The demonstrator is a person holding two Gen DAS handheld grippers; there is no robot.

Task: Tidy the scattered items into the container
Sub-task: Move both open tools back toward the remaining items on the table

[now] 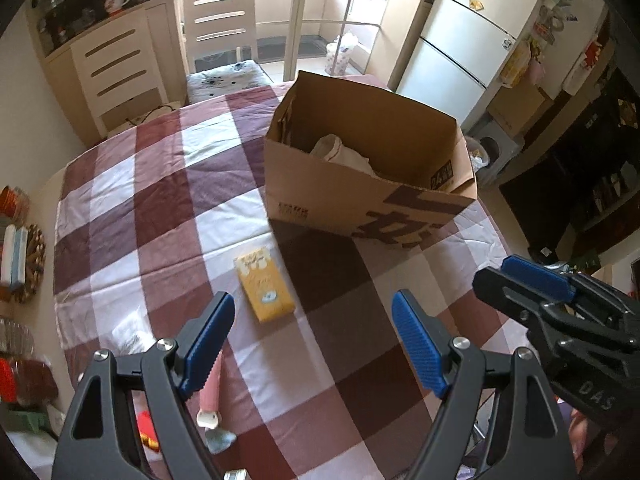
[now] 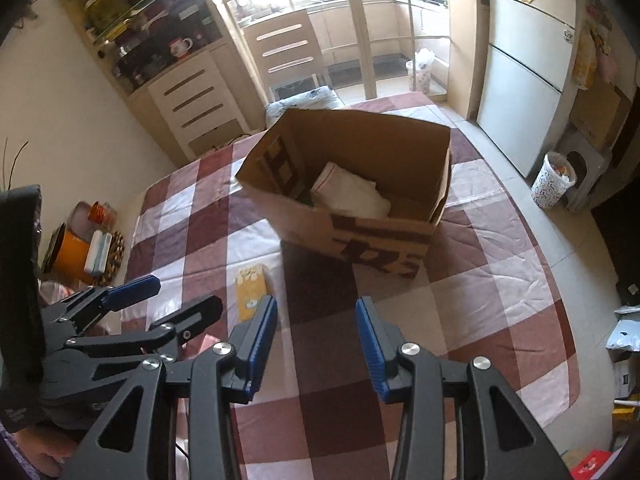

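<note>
An open cardboard box (image 1: 320, 184) stands on the checked tablecloth, with white cloth (image 1: 340, 152) inside; it also shows in the right wrist view (image 2: 372, 236). A small yellow packet (image 1: 265, 287) lies flat in front of the box, also in the right wrist view (image 2: 250, 290). A pink-handled item (image 1: 211, 396) lies near the table's front edge under my left gripper. My left gripper (image 1: 316, 320) is open and empty, above the table just behind the yellow packet. My right gripper (image 2: 318, 322) is open and empty, to the right of the left one (image 2: 176, 292).
The table (image 1: 160, 200) carries a red checked cloth. Jars and a woven mat (image 2: 100, 248) sit at its left edge. Small red and teal items (image 1: 148, 428) lie near the front edge. A chair (image 1: 224, 40), cabinet and fridge (image 1: 460, 40) stand beyond the table.
</note>
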